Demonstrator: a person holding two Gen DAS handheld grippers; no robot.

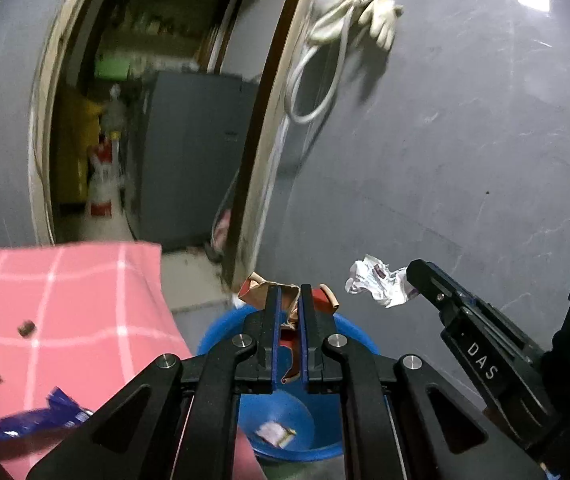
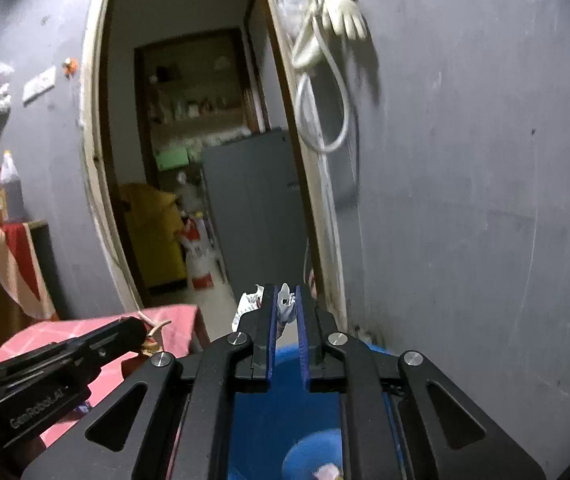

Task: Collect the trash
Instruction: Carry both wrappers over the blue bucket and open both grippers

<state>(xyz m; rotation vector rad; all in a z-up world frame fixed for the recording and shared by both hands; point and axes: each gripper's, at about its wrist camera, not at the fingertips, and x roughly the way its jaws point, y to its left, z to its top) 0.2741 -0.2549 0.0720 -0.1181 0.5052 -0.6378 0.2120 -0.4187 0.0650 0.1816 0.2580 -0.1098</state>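
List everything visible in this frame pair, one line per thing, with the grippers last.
blue bin: one, blue, on the floor below both grippers
wrapper in bin: one, pale, on the bin's bottom
brown-red wrapper: one, clamped in the left gripper
white crumpled paper: one, clamped in the right gripper
pink checked cloth: one, left of the bin
blue wrapper: one, on the cloth
small scraps: several, mixed colours, on the cloth
glove and cord: white, hanging on the grey wall
left gripper: black, shut
right gripper: black, shut
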